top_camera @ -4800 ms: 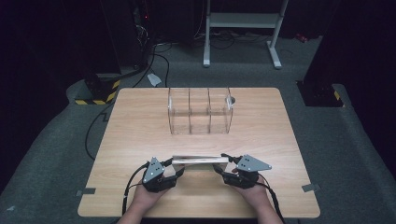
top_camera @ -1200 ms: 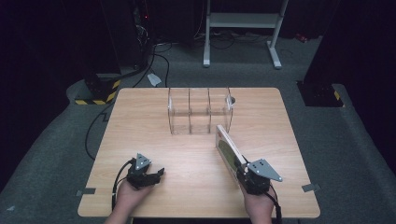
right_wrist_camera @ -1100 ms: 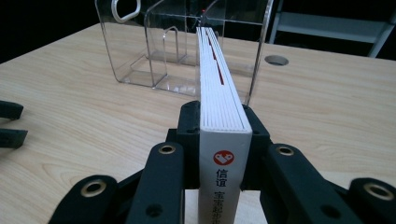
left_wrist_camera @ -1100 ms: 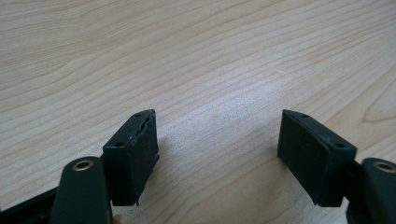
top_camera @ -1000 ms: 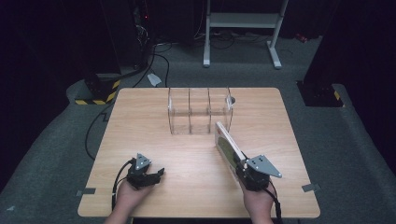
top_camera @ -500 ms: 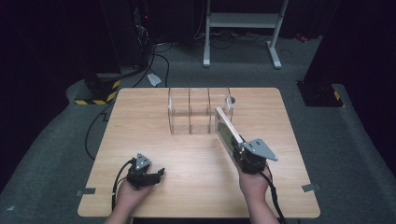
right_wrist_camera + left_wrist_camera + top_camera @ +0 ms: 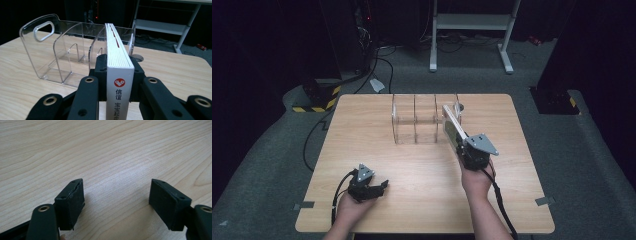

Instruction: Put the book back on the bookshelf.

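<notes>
A white book [image 7: 451, 124] with a red logo on its spine [image 7: 119, 82] stands on edge, and my right gripper [image 7: 460, 144] is shut on its near end [image 7: 117, 72]. Its far end reaches the right-hand end of a clear acrylic organizer [image 7: 414, 120] with three slots [image 7: 62, 50], in line with the rightmost slot. At the table's front left, my left gripper [image 7: 379, 186] rests open. Between its jaws [image 7: 117, 202] there is only bare wood.
The wooden table [image 7: 362, 140] has a round cable hole [image 7: 460, 106] just behind the organizer's right end. On the floor behind are a white metal stand [image 7: 472, 22], cables and a black-and-yellow striped box [image 7: 314, 102].
My right gripper has carried the book forward from the front right of the table up to the organizer. Before that both grippers held it flat at the front edge. The left gripper stays put.
</notes>
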The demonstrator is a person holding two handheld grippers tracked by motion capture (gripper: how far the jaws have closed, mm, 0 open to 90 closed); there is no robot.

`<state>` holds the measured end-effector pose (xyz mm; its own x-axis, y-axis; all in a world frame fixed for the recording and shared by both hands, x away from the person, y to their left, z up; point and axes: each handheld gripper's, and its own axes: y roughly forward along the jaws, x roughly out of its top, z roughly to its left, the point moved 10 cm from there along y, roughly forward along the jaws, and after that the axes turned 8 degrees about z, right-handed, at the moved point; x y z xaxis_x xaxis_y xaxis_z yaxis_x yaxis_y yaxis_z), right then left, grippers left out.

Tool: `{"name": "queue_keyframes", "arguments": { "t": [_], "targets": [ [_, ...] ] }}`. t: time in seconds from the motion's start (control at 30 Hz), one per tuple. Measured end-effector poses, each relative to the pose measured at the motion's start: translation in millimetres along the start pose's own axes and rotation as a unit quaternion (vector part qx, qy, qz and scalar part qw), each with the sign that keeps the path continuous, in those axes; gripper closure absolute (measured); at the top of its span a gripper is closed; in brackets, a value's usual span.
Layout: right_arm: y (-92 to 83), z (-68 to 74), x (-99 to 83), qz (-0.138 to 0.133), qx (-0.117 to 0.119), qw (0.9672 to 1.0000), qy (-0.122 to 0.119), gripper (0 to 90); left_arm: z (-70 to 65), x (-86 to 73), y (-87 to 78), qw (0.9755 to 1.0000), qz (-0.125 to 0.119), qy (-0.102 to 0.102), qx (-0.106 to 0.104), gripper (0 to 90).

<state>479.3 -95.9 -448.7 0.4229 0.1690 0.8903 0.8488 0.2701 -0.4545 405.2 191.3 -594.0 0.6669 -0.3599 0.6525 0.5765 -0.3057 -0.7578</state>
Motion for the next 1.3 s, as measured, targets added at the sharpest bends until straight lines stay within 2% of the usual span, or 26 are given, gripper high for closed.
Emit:
{"name": "queue_keyframes", "arguments": {
  "t": [0.3,0.43,0.53,0.73,0.9,1.3],
  "targets": [
    [30.4,-1.6,10.6,0.008,-0.015,0.9999,-0.002,75.3,-0.2,0.0,0.0,1.0000,-0.001,0.000,-0.001,28.4],
    [40.4,0.0,16.3,0.005,-0.016,0.9998,0.004,75.3,0.0,0.0,0.0,1.0000,0.000,0.000,-0.001,28.4],
    [46.6,1.8,19.2,0.005,-0.021,0.9998,-0.004,75.3,-0.3,0.0,0.0,1.0000,-0.001,-0.001,-0.001,28.4],
    [58.2,1.4,22.0,0.006,-0.025,0.9997,0.002,75.3,-0.2,0.1,0.0,1.0000,-0.001,0.000,-0.001,28.5],
    [68.2,0.2,17.4,0.014,-0.031,0.9994,0.005,75.3,-0.2,0.0,0.0,1.0000,-0.001,0.000,0.000,28.6],
    [68.2,2.1,8.9,0.012,-0.031,0.9994,0.011,75.2,-0.3,-0.1,-0.1,1.0000,0.000,0.001,0.000,28.8]
  ]
}}
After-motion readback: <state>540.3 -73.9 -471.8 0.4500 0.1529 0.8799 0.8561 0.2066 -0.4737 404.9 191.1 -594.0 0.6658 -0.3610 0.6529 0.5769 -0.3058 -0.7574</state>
